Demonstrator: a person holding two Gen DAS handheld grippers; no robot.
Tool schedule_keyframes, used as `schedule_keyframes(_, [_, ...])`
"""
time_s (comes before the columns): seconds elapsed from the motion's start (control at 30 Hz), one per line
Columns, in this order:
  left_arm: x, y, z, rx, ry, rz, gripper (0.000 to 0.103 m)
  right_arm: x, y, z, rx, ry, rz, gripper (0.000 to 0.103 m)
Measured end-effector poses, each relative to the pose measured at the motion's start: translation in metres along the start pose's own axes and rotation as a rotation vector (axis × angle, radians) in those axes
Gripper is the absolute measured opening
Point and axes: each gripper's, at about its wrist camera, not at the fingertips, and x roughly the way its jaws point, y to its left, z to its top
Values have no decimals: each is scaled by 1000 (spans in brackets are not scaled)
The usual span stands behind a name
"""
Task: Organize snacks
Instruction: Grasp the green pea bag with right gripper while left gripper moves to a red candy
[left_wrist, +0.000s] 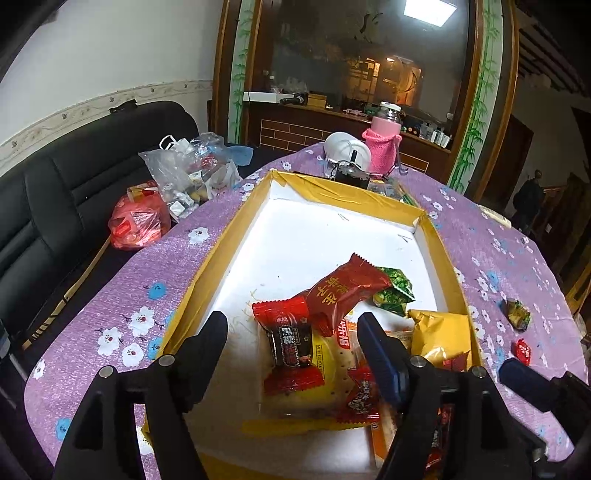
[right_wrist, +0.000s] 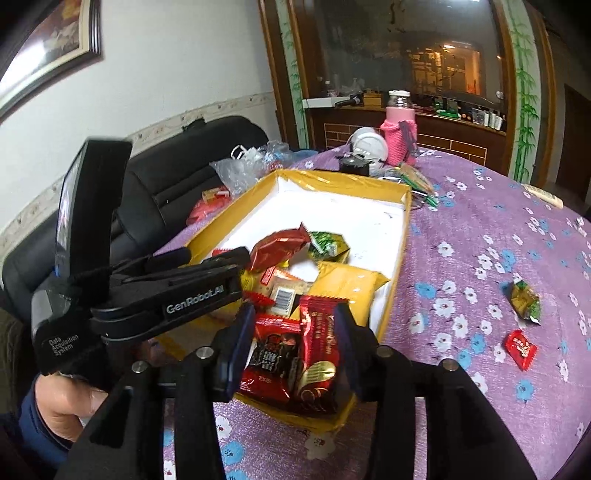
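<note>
1. Two grippers hang over the near end of a yellow box (left_wrist: 439, 240) with a white floor, which sits on a purple flowered tablecloth (left_wrist: 122, 306).
2. Left gripper (left_wrist: 291, 328): jaws wide apart and holding nothing; a red-and-black candy (left_wrist: 288, 343) lies on the box floor below the gap, on top of a clear cracker pack (left_wrist: 332, 354).
3. Right gripper (right_wrist: 295, 343): jaws partly apart, with a red-and-gold packet (right_wrist: 317, 354) and a red-and-black candy (right_wrist: 271, 354) between the pads. Whether the pads press on them I cannot tell.
4. Most snacks sit piled at the near end of the box: a long red pack (left_wrist: 347, 288), a green one (left_wrist: 393, 291) and a yellow bag (left_wrist: 441, 336).
5. Two snacks lie loose on the cloth right of the box: a green one (right_wrist: 524, 301) and a small red one (right_wrist: 521, 349).
6. Beyond the box stands a pink-sleeved bottle (right_wrist: 399, 133).
</note>
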Motion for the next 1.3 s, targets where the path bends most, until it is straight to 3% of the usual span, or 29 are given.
schedule_keyframes(0.27, [-12,-8,2,12,-18,0,80,-20,-27,4,69,-28,8,46])
schedule_keyframes(0.47, [-21,-22,4,44,-27,-9,80,-43,-68,7,127,-67,-44,46])
schedule_keyframes(0.67, [-27,-35,4,70,-27,-16,79,-56,-146,7,294,-67,-105,45])
schedule_keyframes(0.9, [-28,-58,-4,122,-13,-51,79,-39,-234,7,423,11,-195,45])
schedule_keyframes(1.13, [-31,-75,-9,172,-5,-81,79,15,-256,12,361,143,-158,45])
schedule_keyframes(1.3, [-33,-85,-13,203,-3,-96,79,39,-244,13,242,177,-224,45])
